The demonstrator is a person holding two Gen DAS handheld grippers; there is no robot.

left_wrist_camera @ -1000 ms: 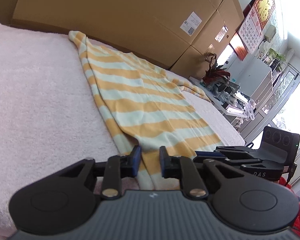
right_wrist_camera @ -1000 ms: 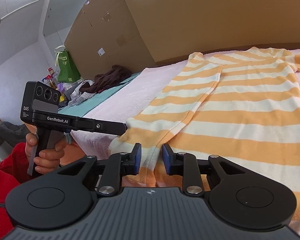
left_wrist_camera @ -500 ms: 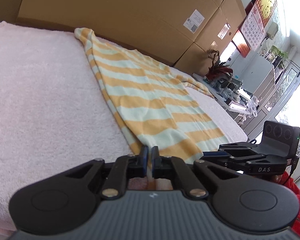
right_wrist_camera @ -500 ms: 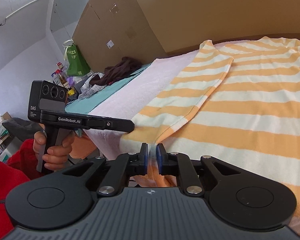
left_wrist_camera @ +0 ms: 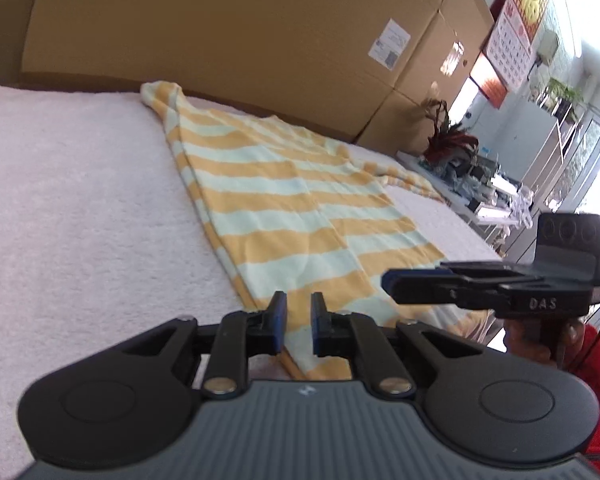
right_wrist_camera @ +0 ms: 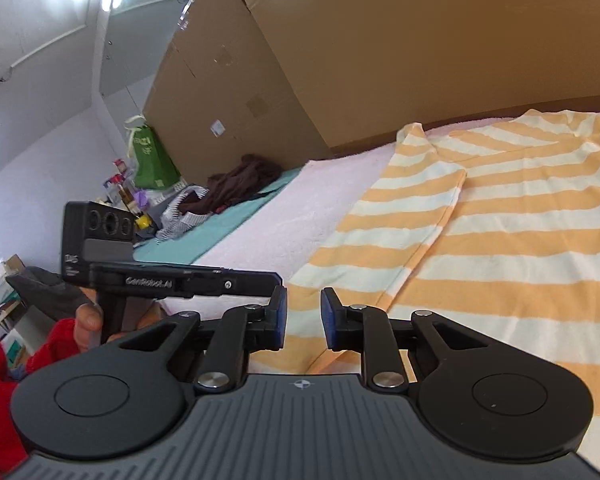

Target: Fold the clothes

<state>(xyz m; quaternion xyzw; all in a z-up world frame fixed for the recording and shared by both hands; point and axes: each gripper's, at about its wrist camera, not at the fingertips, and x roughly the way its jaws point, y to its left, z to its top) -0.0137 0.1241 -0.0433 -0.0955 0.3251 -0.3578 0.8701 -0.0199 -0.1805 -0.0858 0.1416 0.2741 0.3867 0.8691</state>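
While the yellow-and-white striped knit garment (left_wrist_camera: 292,216) lay flat on the pink fleece blanket (left_wrist_camera: 80,208), its hem at six o'clock, my left gripper (left_wrist_camera: 298,322) and right gripper (right_wrist_camera: 303,318) stood released over it, holding nothing; I judged pinching the hem came next.

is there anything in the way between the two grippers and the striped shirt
Nothing visible. The left gripper and right gripper are both open right at the near hem of the shirt, which lies flat on the pink towel. Only bare cloth shows between the fingers.
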